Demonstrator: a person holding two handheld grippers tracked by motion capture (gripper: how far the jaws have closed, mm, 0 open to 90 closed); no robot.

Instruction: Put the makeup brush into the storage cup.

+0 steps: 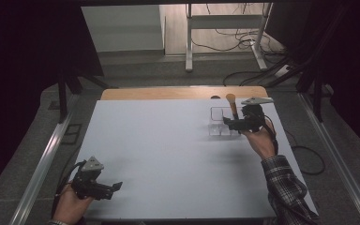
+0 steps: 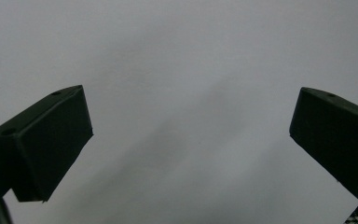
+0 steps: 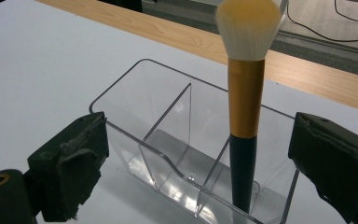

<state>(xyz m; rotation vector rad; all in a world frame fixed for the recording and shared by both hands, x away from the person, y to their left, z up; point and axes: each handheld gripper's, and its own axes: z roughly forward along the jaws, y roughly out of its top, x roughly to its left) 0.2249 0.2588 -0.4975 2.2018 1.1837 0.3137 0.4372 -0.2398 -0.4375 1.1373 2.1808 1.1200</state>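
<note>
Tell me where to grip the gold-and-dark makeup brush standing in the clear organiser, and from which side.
Grip the makeup brush on its gold ferrule, above the rim of the clear plastic organiser. It stands nearly upright, bristles up, dark handle down in a compartment, so the walls block a lower hold. Probably come in level from the open right gripper's side, then lift straight up.

makeup brush (image 3: 245,100) | gold-and-dark handle, pale bristles up | upright | right-end compartment of clear organizer (image 3: 135,98)

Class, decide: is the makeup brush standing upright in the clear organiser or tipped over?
Upright: the makeup brush stands handle-down in one compartment of the clear organiser, bristles on top.
</note>
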